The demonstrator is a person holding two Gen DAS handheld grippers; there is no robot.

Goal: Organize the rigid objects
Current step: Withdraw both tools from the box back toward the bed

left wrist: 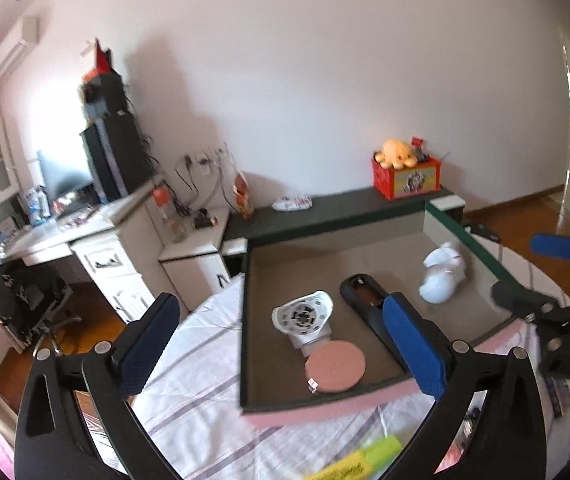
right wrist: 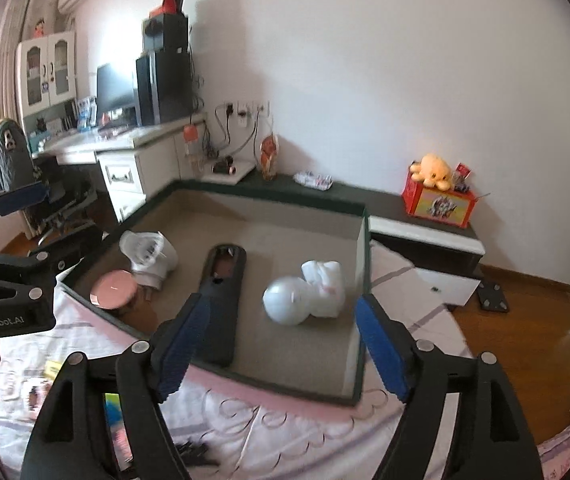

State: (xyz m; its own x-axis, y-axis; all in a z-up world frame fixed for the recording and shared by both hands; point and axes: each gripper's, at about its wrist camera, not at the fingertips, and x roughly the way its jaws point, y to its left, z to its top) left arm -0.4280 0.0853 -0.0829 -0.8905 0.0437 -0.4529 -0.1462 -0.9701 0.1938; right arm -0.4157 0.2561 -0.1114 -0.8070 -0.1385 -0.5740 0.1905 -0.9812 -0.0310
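A shallow green-rimmed box (left wrist: 327, 227) (right wrist: 359, 300) lies on the bed. Inside it are a white fan-like gadget (left wrist: 305, 318) (right wrist: 149, 256), a pink round tin (left wrist: 335, 366) (right wrist: 113, 289), a long black case (left wrist: 365, 300) (right wrist: 223, 300) and a white figure with a round head (left wrist: 445, 276) (right wrist: 305, 294). My left gripper (left wrist: 281, 344) hangs open above the box's near left corner, nothing between its blue pads. My right gripper (right wrist: 281, 344) is open above the near edge, over the black case and white figure, holding nothing. Each gripper shows at the other view's edge.
The bed has a striped sheet (left wrist: 189, 380) with yellow packets (left wrist: 361, 460) near me. A dark ledge (left wrist: 325, 208) behind the box carries a red box with an orange plush (left wrist: 405, 172) (right wrist: 439, 196). A desk (left wrist: 97, 236) and chair (left wrist: 25, 296) stand left; wood floor (right wrist: 525, 320) lies right.
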